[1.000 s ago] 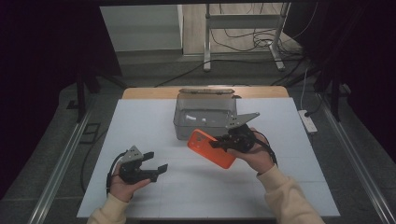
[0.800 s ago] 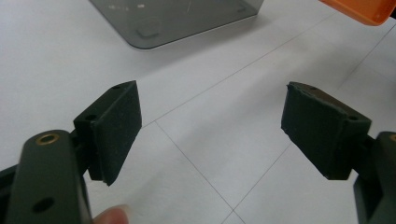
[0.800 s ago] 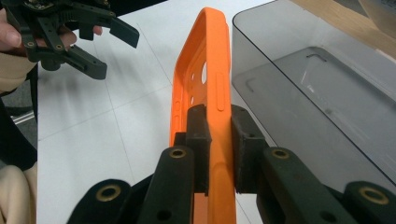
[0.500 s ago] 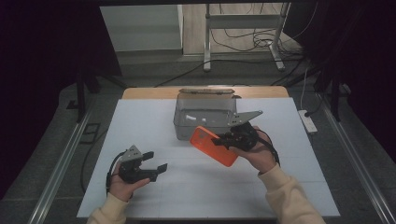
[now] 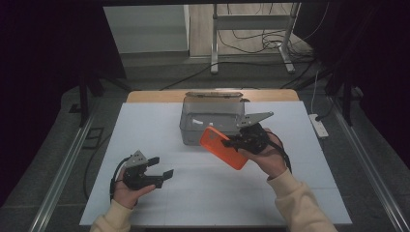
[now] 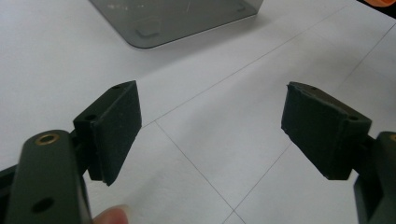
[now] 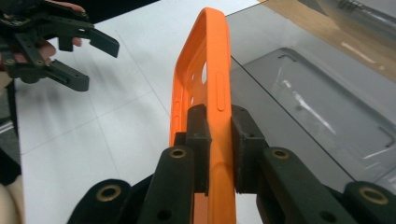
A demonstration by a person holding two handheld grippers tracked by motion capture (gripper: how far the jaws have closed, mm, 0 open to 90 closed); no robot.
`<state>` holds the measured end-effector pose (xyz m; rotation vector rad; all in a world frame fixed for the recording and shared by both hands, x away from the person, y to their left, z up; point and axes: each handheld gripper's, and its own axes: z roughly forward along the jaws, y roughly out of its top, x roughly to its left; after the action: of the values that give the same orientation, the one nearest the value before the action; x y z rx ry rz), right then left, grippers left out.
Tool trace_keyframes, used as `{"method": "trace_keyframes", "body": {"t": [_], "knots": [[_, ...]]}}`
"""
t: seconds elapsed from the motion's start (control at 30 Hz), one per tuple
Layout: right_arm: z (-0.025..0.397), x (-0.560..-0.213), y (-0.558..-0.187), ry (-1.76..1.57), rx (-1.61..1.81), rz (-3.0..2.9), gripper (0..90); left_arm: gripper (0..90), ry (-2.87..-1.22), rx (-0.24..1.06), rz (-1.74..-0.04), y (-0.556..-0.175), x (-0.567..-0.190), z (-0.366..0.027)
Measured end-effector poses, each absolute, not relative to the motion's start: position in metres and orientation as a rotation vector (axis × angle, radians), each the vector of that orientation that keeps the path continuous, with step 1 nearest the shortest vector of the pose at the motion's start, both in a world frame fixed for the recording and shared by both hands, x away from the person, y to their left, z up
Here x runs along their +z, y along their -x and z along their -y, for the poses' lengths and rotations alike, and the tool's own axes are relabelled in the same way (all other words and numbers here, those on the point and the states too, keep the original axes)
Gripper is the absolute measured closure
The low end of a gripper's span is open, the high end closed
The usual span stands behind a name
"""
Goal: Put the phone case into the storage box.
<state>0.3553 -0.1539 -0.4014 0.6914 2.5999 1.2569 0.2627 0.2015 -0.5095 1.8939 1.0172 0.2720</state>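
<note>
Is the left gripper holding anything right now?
No, the left gripper has its jaws wide apart with bare white table between them.

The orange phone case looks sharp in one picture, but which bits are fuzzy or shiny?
In the right gripper view, the orange phone case is sharp up top, while the right tool blurs toward the bottom; the grey box shows pale glare streaks. In the left gripper view, the left tool is soft-edged. The high view is dim around the bright table.
</note>
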Motion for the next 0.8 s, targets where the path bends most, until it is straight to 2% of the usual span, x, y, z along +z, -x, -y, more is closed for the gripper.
{"method": "trace_keyframes", "body": {"t": [0.8], "knots": [[0.156, -0.388, -0.356, -0.766, 1.231, -2.499, 79.3, 19.9, -1.897, 0.274, -1.017, -0.263, -0.51, -0.2]]}}
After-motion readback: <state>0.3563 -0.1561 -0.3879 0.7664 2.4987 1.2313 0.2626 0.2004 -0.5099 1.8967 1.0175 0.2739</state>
